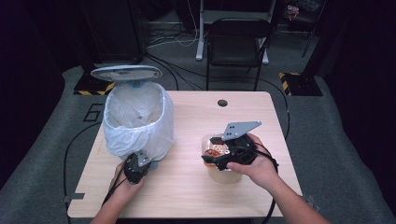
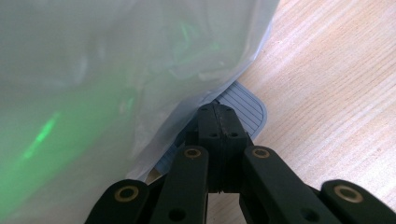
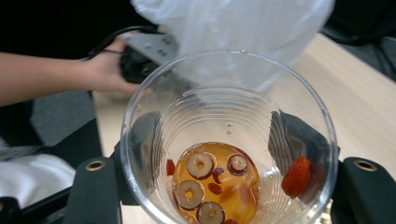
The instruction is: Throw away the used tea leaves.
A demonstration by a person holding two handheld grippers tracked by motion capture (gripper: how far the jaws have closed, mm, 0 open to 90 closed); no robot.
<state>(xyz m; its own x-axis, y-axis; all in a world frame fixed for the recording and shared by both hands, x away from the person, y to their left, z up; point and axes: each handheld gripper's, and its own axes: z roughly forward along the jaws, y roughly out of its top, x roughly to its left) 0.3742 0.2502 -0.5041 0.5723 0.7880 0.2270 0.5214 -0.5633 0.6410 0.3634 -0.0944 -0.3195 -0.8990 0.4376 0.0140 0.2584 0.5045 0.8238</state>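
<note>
Both forearms in from the near edge, a black two-jaw gripper in each hand.

Left black two-jaw gripper [image 1: 136,168] held low in the left hand [image 1: 122,183], jaws pressed fully together, angled forward and rightward. Right black two-jaw gripper [image 1: 223,157], grey three-cornered plate on top, gripped by the right hand [image 1: 257,165], jaws spread wide and pointing left, forearm slanting in from bottom right.

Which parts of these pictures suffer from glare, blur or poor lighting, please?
High view: the table is lit, the room behind dark. Left gripper view: the bag is a blurred haze with green streaks; the jaws and pedal are sharp. Right gripper view: the cup is sharp, the bag behind it washed out.
</note>
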